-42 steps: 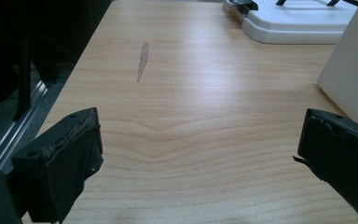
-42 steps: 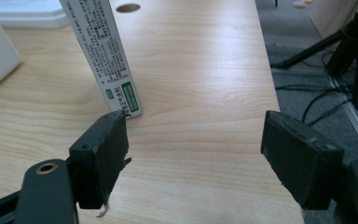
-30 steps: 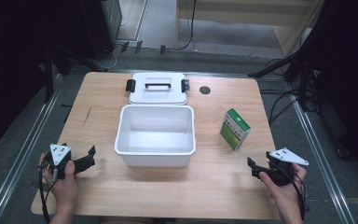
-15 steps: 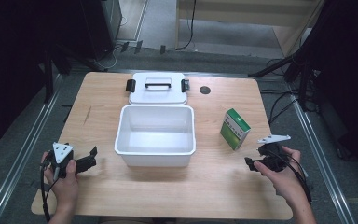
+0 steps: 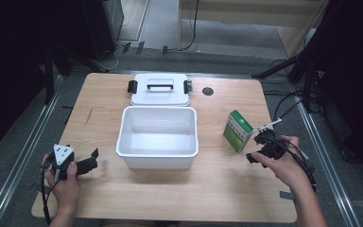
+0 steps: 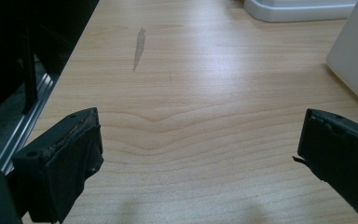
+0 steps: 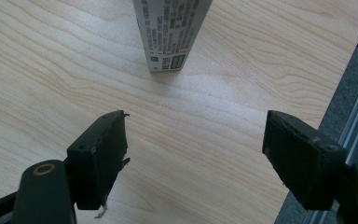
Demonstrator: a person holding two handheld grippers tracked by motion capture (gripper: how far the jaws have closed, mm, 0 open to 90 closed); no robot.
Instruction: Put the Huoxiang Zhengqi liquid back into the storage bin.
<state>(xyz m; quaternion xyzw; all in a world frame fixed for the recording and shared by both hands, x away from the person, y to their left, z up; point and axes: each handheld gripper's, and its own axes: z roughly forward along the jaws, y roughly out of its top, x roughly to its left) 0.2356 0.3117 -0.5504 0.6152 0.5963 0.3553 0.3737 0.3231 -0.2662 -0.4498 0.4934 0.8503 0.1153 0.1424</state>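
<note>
High view: my right tool (image 5: 260, 146) sits just beside the green-and-white carton (image 5: 237, 130) standing on the counter (image 5: 217, 189), right of the open white bin (image 5: 157, 137); lid (image 5: 160, 89) behind it. Left tool (image 5: 82, 163) idles near the counter's left edge.
Left gripper view: jaws apart, bare wood between.
Right gripper view: jaws apart, carton (image 7: 172, 32) ahead. I'd centre it between the jaws before closing.

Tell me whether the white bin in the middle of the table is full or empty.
Empty. The high view looks straight into the white bin and shows only its bare white floor; its lid lies apart, behind it.
</note>
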